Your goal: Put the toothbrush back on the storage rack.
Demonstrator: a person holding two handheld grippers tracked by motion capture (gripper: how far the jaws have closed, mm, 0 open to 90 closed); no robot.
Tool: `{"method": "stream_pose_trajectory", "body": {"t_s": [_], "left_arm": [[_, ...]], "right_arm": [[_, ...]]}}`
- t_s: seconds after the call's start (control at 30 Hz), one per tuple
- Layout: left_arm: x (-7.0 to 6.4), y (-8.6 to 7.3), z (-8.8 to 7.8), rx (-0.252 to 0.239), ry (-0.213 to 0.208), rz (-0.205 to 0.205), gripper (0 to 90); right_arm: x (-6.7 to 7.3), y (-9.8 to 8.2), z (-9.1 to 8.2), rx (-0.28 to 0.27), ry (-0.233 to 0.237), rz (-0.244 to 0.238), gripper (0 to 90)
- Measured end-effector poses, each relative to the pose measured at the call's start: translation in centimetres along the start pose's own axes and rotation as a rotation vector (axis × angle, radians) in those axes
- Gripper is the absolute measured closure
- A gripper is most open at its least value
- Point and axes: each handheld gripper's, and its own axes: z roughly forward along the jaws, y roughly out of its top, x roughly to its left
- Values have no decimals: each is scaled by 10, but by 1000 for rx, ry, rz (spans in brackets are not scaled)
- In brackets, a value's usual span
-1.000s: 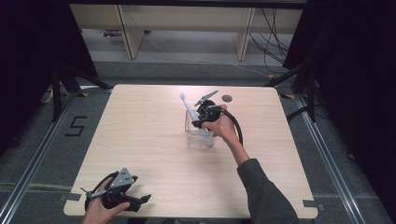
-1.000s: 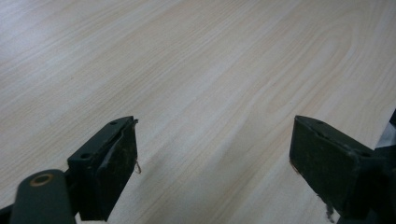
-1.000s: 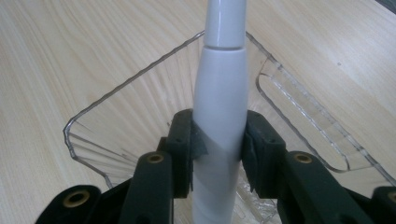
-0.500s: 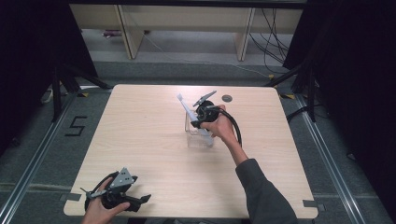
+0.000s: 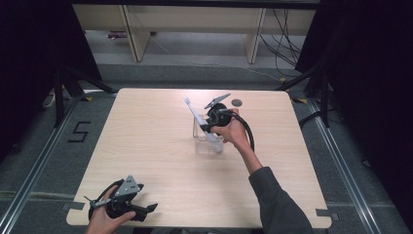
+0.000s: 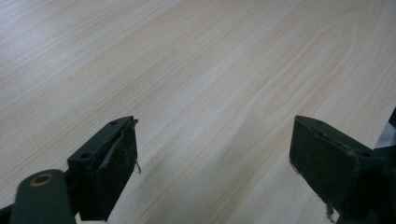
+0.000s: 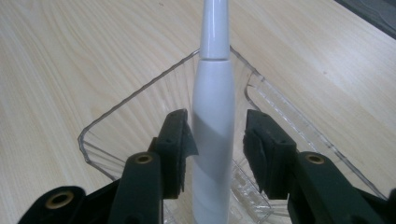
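Note:
A white electric toothbrush (image 7: pixel 212 93) stands tilted in a clear plastic container (image 7: pixel 116 109) near the middle of the table. In the high view the toothbrush (image 5: pixel 196 113) leans up and to the left out of the container (image 5: pixel 207 145). My right gripper (image 7: pixel 215 135) straddles the handle; its left pad touches the handle and a thin gap shows at the right pad, so it is slightly open. From above, the right gripper (image 5: pixel 211 127) sits over the container. My left gripper (image 6: pixel 215 154) is open over bare wood, at the front left corner (image 5: pixel 146 210).
The light wooden table (image 5: pixel 146 136) has a small dark round disc (image 5: pixel 236 102) near its far edge, behind the container. A black cable loops from the right hand. Pale shelving stands on the floor beyond the table.

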Motion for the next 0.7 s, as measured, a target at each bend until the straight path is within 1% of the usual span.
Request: {"method": "stream_pose_trajectory", "body": {"t_s": [0.03, 0.07, 0.1, 0.13, 0.17, 0.2, 0.27, 0.3, 0.33, 0.37, 0.4, 0.43, 0.47, 0.5, 0.53, 0.57, 0.6, 0.63, 0.67, 0.7], "left_arm": [[0, 0, 0, 1, 2, -2, 149], [0, 0, 0, 1, 2, -2, 148], [1, 0, -1, 14, 5, 13, 148], [2, 0, -1, 18, 9, 18, 148], [2, 0, -1, 16, 7, 18, 148], [1, 0, 0, 9, 3, 14, 148], [1, 0, 0, 3, 1, 9, 148], [2, 0, -1, 21, 3, 21, 148], [2, 0, -1, 16, 4, 13, 148], [2, 0, -1, 18, 8, 16, 148], [2, 0, -1, 18, 9, 18, 148], [2, 0, -1, 22, 9, 17, 148], [2, 0, -1, 21, 9, 15, 148], [2, 0, -1, 20, 8, 9, 148], [2, 0, -1, 20, 8, 9, 148], [2, 0, -1, 16, 2, 27, 149], [2, 0, -1, 16, 2, 27, 148], [2, 0, -1, 21, 3, 15, 148], [1, 0, 0, 17, 7, 10, 149], [1, 0, 0, 16, 6, 7, 149]], "right_arm": [[-2, 0, -1, -29, 14, -27, 596], [-4, 0, -2, -29, 17, -55, 589], [-4, 0, -2, -29, 17, -55, 589], [-3, 0, -5, -19, 18, -26, 581], [-4, -1, -5, -24, 17, -29, 578], [-3, -1, -6, -20, 20, -12, 574], [-4, -1, -7, -22, 18, -13, 568], [-4, -1, -6, -45, 16, -33, 562], [-4, -1, -9, -22, 14, -10, 544], [-2, -2, -10, -16, 8, 22, 532], [-1, -1, -11, -14, 9, 38, 519], [-3, -1, -13, -26, 9, 15, 494], [-1, -1, -15, -22, 0, 36, 478], [-1, -1, -14, -43, -8, 43, 453], [-2, -1, -16, -45, 1, 31, 435], [-4, -1, -17, -76, -7, 0, 427], [-4, -1, -17, -76, -7, 0, 427], [-4, -1, -18, -76, -1, 1, 427], [-4, -1, -20, -95, -4, 3, 419], [-3, -1, -23, -79, 1, 11, 415]]}}
